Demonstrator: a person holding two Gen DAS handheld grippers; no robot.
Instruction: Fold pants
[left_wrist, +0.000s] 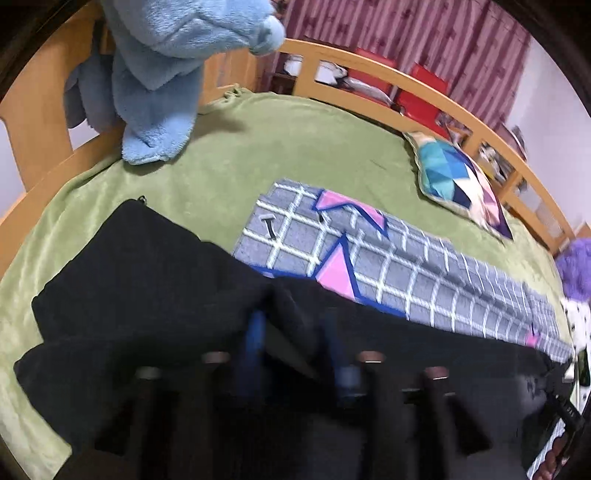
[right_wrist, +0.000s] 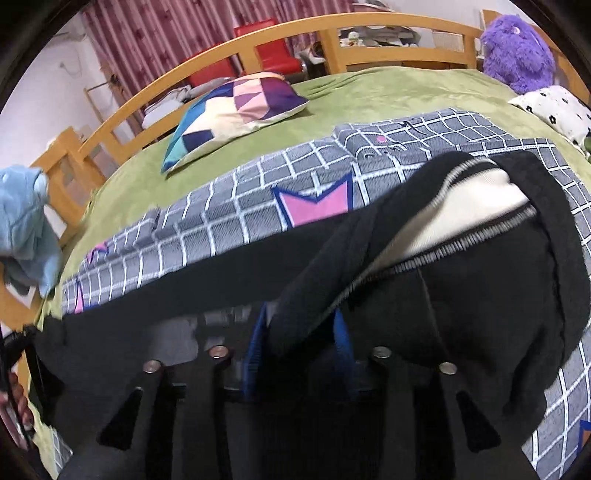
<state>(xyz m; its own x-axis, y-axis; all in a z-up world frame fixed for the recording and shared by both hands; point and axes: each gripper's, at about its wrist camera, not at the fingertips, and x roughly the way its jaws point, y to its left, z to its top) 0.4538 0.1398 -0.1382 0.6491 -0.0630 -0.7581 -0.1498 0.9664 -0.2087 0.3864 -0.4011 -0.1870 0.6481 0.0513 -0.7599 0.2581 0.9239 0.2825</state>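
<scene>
Black pants (left_wrist: 147, 280) lie across a grey grid-patterned sheet (left_wrist: 388, 266) on a green bedspread (left_wrist: 295, 147). My left gripper (left_wrist: 295, 325) is shut on the black fabric near the leg end, its blue fingertips (left_wrist: 255, 332) pinching a fold. My right gripper (right_wrist: 301, 328) is shut on the pants (right_wrist: 461, 295) at the waistband, where the cream lining (right_wrist: 472, 206) and grey ribbed elastic show. The fabric drapes over both grippers and hides most of the fingers.
A colourful triangle-pattern pillow (right_wrist: 236, 110) lies toward the wooden bed rail (right_wrist: 258, 33). A blue plush toy (left_wrist: 166, 74) hangs at the bed's end; a purple plush (right_wrist: 517, 51) and a spotted pillow (right_wrist: 554, 110) sit at the other. Red chairs stand behind the rail.
</scene>
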